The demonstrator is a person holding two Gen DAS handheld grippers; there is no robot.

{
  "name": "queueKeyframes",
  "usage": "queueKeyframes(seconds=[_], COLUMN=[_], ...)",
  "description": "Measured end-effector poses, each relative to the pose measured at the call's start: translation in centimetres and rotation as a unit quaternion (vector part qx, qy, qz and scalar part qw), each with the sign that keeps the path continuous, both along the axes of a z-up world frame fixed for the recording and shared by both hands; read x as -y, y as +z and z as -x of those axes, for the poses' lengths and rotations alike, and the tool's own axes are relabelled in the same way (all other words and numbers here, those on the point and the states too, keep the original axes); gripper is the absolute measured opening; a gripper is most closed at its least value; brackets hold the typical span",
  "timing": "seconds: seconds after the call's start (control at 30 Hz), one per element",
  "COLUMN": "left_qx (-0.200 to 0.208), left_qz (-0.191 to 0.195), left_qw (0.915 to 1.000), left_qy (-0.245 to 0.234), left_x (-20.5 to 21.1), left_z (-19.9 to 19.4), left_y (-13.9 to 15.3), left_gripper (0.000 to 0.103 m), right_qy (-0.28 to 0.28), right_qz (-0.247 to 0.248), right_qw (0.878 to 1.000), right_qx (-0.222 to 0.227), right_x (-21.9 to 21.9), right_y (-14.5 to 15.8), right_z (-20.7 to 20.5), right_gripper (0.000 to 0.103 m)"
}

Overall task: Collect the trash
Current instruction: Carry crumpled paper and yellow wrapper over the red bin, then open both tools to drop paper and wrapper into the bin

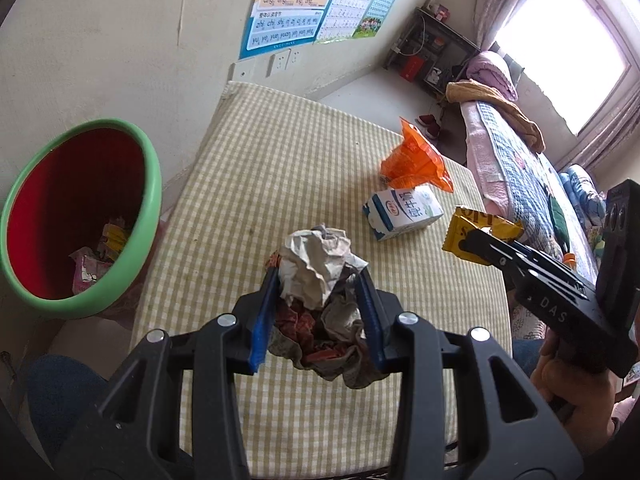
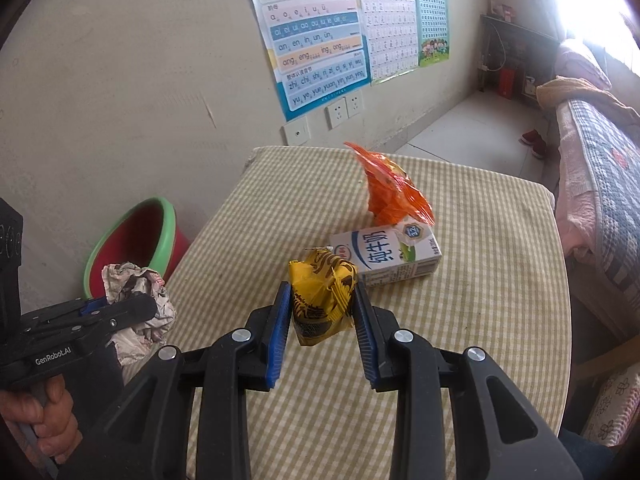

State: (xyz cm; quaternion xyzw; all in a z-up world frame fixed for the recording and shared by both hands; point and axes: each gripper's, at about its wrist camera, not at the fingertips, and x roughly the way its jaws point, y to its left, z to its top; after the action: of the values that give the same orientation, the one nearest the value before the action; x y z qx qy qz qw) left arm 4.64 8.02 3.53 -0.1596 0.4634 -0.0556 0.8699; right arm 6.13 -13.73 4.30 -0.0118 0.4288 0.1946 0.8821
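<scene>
Two grippers each carry a piece of trash above a table (image 1: 280, 152) covered in a yellow-checked cloth, and much of the scene is cut short: the bed (image 1: 520, 152) at 3 o'clock runs out of the left wrist view, the window (image 1: 568, 32) above it is washed out by glare, and the wall charts (image 2: 316, 40) at 12 o'clock are clipped at the top. What lies at the bottom of the bin (image 1: 80, 216), red inside with a green rim, is hard to make out beyond a few wrappers; it stands off the table's edge at 9 o'clock from the left gripper (image 1: 318, 280). That gripper is clenched on a paper wad (image 1: 316, 272), crumpled grey-white paper over red scraps, which fills the gap between the blue pads and hangs clear of the cloth. The right gripper (image 2: 322, 292) is clamped on a yellow wrapper (image 2: 322, 300), pinched between its pads and lifted off the table. Just past it at 1 o'clock a milk carton (image 2: 388, 256) lies on its side, and an orange bag (image 2: 392, 192) stands touching the carton's far edge. A hand (image 2: 40, 420) grips the left gripper's handle at 8 o'clock in the right wrist view.
</scene>
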Motion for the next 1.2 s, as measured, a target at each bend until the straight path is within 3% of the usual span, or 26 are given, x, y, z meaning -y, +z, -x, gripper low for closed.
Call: queueKeyframes(seconds=[0.5, 0.87, 1.2], left_qx=[0.03, 0.028, 0.031], left_qz=[0.015, 0.037, 0.049], left_qw=[0.9933, 0.9816, 0.974], left_qy=[0.111, 0.185, 0.219], left_x=[-10.8, -18.2, -22.4], left_z=[1.9, 3.5, 3.6], left_y=[1.3, 0.2, -0.3], left_gripper=[0.037, 0.037, 0.038], right_qy=[0.107, 0.176, 0.218], right_qz=[0.008, 0.009, 0.006], right_qw=[0.994, 0.984, 0.976], right_qx=[0.029, 0.027, 0.008], right_x=[-12.1, -20.7, -26.7], right_y=[2.5, 2.1, 0.5], right_z=[-0.6, -1.2, -1.5], right_gripper=[0.031, 0.031, 0.031])
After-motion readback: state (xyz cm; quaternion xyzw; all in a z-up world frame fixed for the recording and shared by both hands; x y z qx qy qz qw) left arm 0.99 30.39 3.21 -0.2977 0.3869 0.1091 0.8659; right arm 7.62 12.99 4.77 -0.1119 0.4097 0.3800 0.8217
